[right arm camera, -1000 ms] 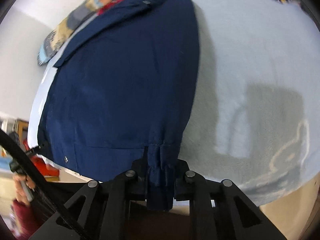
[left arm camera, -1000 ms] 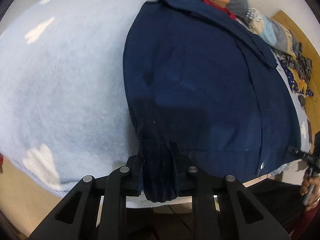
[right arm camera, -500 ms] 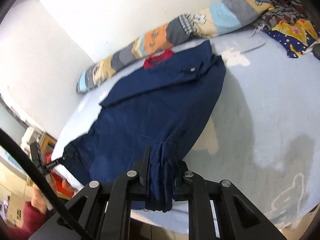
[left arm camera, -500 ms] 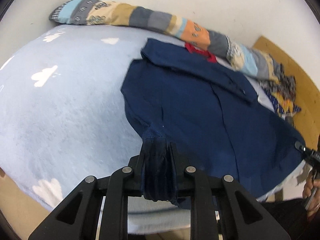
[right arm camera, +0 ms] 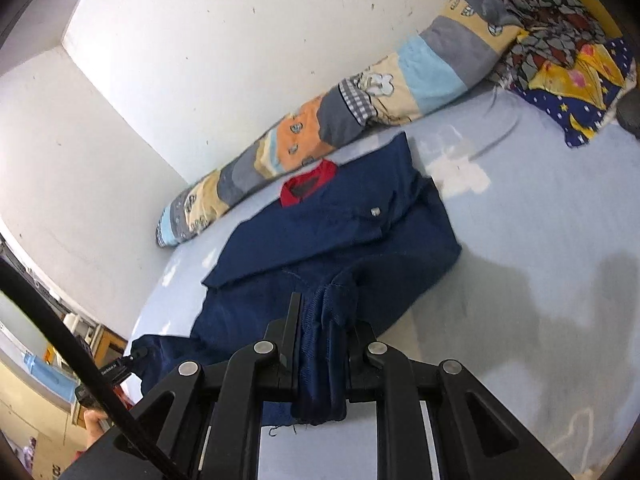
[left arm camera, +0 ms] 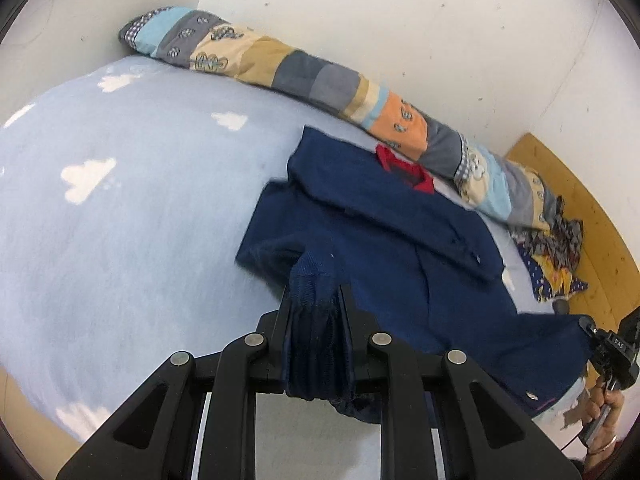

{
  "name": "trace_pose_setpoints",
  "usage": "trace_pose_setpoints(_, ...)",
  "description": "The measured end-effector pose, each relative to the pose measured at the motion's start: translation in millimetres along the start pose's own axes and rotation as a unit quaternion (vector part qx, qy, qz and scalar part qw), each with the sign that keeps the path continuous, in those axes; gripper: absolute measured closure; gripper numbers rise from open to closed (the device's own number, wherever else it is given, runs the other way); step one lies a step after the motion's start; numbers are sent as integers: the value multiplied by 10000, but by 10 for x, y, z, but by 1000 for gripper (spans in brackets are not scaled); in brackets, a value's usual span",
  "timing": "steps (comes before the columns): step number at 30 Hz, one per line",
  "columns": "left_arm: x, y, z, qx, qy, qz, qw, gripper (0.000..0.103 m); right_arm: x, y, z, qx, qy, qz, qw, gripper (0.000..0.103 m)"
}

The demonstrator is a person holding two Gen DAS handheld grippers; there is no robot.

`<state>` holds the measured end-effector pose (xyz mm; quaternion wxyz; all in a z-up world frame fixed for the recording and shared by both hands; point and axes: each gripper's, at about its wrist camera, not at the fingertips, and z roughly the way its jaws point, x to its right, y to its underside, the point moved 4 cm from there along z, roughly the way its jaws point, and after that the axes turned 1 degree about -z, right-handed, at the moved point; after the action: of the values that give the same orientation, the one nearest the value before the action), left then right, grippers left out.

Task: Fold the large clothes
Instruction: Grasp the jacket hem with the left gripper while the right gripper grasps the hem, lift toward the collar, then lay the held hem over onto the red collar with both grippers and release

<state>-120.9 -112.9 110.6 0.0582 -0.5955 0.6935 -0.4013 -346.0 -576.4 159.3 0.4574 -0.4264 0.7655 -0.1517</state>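
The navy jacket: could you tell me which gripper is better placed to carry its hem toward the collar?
Right, marginally: left gripper and right gripper each clamp a jacket hem corner, but the collar looks nearer the right's.

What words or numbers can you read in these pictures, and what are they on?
White mark on the right hand-held gripper, seen from the left wrist view: too small to read.
White label on the left hand-held gripper, seen from the right wrist view: too blurred to read.
Navy jacket, its red collar lining, patchwork bolster, cloud-print sheet: no writing, only pictures.
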Motion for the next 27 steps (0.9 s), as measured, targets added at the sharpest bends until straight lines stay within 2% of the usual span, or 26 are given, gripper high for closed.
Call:
trace_pose_setpoints(6, 148, -502, 187, 147, 11, 17, 9999, 84, -8, -453, 273, 98, 39, -19, 9999, 88)
trace_pose_setpoints(15, 392, -1385, 1008, 145, -179, 271, 9994, 84, 205, -1241, 1067, 106, 206, -48, 9997, 88)
trace_pose_setpoints(22, 552, -2051, 2075, -129, -583, 430, 9973, 85, 560, -1911, 2006, -35, 502, -14, 9987, 88)
trace_pose_setpoints(24, 519, -2199, 2430, -313, -666, 353, 9967, 85, 745, -2094, 2341, -80, 679, 58, 9976, 88)
trace_pose_setpoints(27, 386, -2317, 3006, -781, -691, 53, 9945, 85, 1064, -2227, 2803, -305, 720, 424, 9960, 88)
